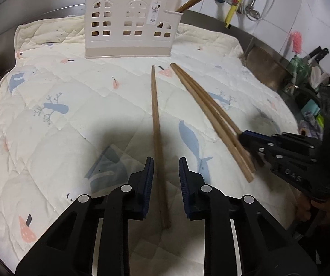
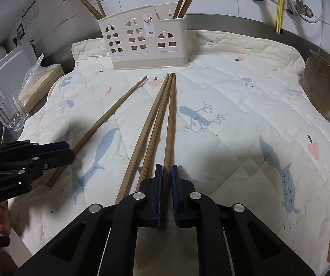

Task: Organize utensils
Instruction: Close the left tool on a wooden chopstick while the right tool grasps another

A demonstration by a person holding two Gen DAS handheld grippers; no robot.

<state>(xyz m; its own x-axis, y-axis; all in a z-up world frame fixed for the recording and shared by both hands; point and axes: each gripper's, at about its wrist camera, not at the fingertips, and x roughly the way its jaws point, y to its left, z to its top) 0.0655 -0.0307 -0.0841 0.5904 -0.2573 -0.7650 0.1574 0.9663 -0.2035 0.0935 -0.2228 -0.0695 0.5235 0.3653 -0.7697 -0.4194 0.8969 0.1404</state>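
Note:
A beige house-shaped utensil holder [image 1: 128, 23] [image 2: 146, 41] stands at the far side of a quilted mat [image 1: 72, 105] [image 2: 234, 115], with chopsticks standing in its end compartments. A single wooden chopstick [image 1: 156, 124] [image 2: 109, 115] lies on the mat between the fingers of my open left gripper [image 1: 166, 165] [image 2: 70, 151]. Three more chopsticks [image 2: 155, 124] [image 1: 211, 115] lie side by side to its right. My right gripper [image 2: 167, 172] [image 1: 242, 135] is shut on the rightmost chopstick [image 2: 170, 138] of these near its thick end.
A clear glass [image 2: 10, 108], a wooden box [image 2: 42, 80] and a white board [image 2: 10, 69] stand left of the mat. A metal pan [image 2: 323, 92] [image 1: 266, 69] sits at the right. Pipes and valves [image 2: 280, 0] run on the tiled wall.

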